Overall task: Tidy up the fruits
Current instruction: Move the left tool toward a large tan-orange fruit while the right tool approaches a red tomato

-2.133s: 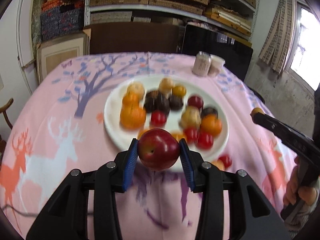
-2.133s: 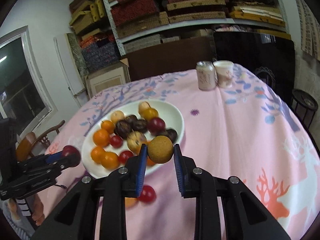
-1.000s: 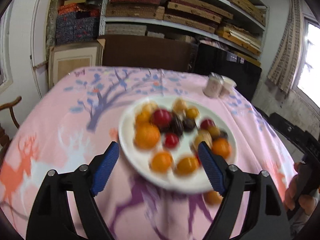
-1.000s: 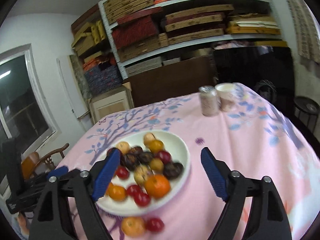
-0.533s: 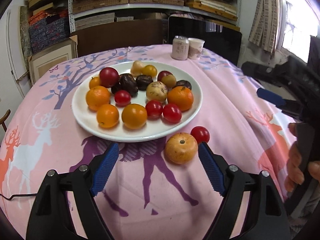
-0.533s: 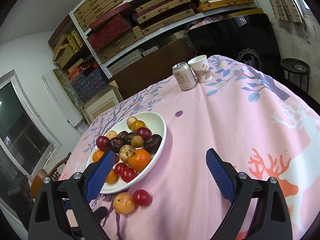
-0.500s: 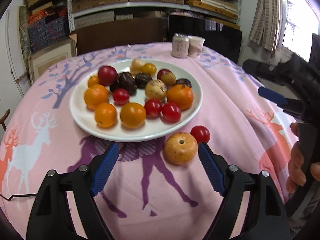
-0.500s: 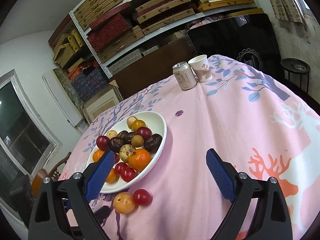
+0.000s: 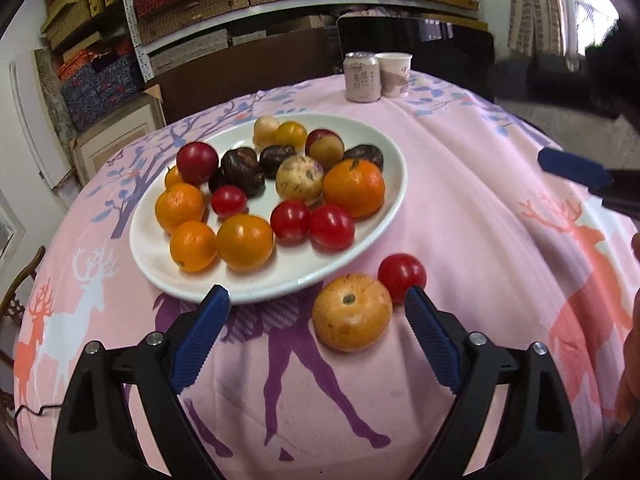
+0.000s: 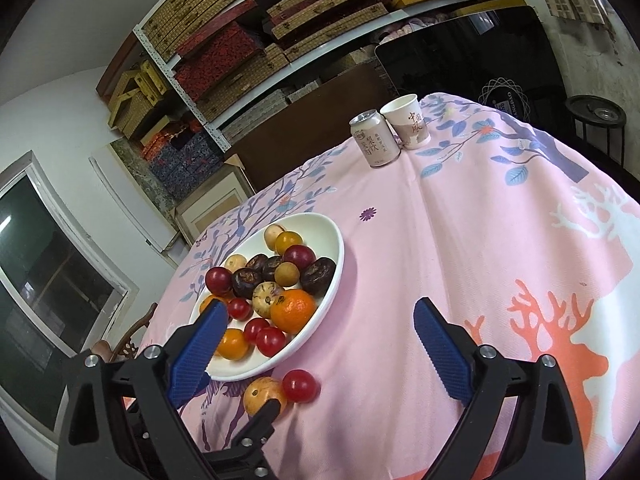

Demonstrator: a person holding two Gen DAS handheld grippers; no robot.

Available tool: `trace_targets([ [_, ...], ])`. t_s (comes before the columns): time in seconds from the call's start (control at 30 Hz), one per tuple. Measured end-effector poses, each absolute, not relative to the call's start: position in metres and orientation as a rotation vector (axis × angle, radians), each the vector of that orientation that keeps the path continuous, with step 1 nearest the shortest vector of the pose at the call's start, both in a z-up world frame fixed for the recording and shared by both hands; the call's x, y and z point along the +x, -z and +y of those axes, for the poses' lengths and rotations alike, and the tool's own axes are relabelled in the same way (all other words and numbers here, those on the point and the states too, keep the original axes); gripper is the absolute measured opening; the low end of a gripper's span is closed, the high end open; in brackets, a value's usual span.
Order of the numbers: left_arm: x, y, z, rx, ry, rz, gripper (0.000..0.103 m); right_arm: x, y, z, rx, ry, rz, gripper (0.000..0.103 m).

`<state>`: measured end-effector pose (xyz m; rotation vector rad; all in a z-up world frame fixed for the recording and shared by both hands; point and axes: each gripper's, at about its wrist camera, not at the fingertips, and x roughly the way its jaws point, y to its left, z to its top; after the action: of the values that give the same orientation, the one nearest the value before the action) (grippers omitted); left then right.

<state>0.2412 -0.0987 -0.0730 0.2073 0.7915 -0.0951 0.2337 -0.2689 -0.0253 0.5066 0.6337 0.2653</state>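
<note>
A white plate [image 9: 160, 256] heaped with several oranges, red and dark fruits sits on the pink tablecloth. Two fruits lie loose on the cloth by its near rim: a yellow-orange round fruit [image 9: 352, 316] and a small red fruit [image 9: 401, 276]. My left gripper [image 9: 316, 294] hovers low over them, its jaws opening. The yellow-orange fruit sits between the pads without touching them. My right gripper [image 10: 320, 307] is open and empty, with the plate [image 10: 336, 248] at its left finger. Both loose fruits [image 10: 262, 394] [image 10: 299, 385] lie below it.
A drink can [image 9: 362, 76] and a paper cup [image 9: 394, 74] stand at the table's far edge. A person's hand [image 9: 630, 360] shows at the right edge. A wooden chair [image 9: 16, 292] stands left of the table, and shelves fill the wall behind.
Two seconds ago each gripper held a fruit; both are empty now. The left gripper has come down toward the two loose fruits and spread wider. The right gripper has rolled and widened.
</note>
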Motion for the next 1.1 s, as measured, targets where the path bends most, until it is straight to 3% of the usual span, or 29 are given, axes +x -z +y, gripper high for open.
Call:
trace_targets([
  [0.47, 0.25, 0.095, -0.087, 0.08, 0.005, 0.941, 0.093, 0.235, 0.027, -0.266, 0.504, -0.286, 0.653, 0.096],
  [0.8, 0.23, 0.081, -0.038, -0.004, -0.074, 0.917, 0.093, 0.237, 0.03, -0.266, 0.513, -0.29, 0.67, 0.096],
  [0.97, 0.208, 0.084, 0.027, -0.239, -0.1, 0.96, 0.093, 0.235, 0.029, -0.263, 0.501, -0.298, 0.661, 0.096],
  [1.1, 0.202, 0.079, 0.016, -0.21, -0.041, 0.925, 0.093, 0.234, 0.029, -0.26, 0.482, -0.295, 0.66, 0.096],
])
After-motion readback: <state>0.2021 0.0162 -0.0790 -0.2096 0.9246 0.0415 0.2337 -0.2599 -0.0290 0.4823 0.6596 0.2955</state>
